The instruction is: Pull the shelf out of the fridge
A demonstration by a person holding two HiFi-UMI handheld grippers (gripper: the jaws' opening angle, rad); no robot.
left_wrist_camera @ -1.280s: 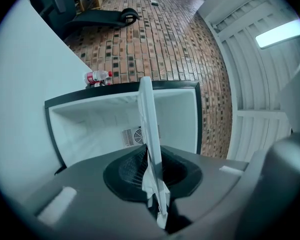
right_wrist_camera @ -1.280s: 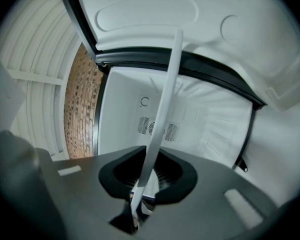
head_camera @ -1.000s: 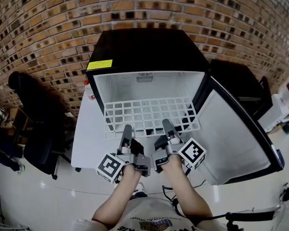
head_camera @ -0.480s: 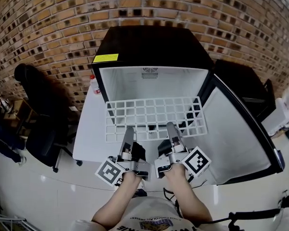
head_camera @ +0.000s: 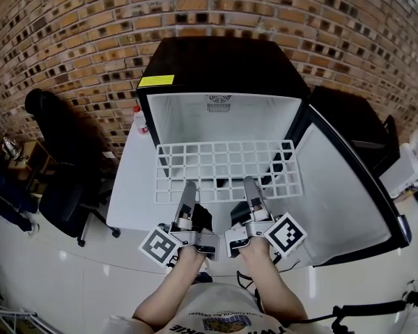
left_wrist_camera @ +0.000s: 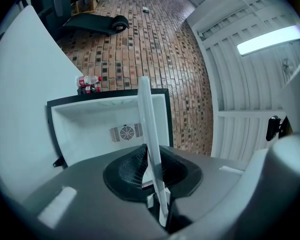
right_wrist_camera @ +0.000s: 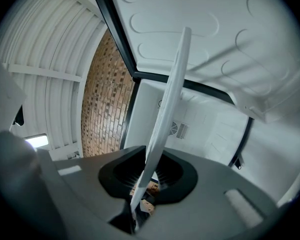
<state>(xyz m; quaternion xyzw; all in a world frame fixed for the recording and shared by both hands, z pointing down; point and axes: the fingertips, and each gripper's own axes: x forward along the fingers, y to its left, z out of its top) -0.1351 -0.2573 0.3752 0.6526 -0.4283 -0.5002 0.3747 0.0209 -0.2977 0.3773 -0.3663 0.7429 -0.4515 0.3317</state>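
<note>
the shelf [head_camera: 226, 169] is a flat white wire grid, sticking partway out of the black fridge [head_camera: 223, 61], front edge over the white table [head_camera: 132, 186]. the door [head_camera: 341, 186] stands wide open on my right, with bare floor beyond the table's front edge. my left gripper [head_camera: 189, 186] and right gripper [head_camera: 249, 182] each pinch the shelf's front edge, side by side.

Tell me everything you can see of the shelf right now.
The shelf is a white grid of slim bars, plastic-coated wire by its look, lying flat. Its back sits inside the open fridge; its front sticks out past the opening. The left gripper and right gripper each clamp its front edge, side by side.
</note>
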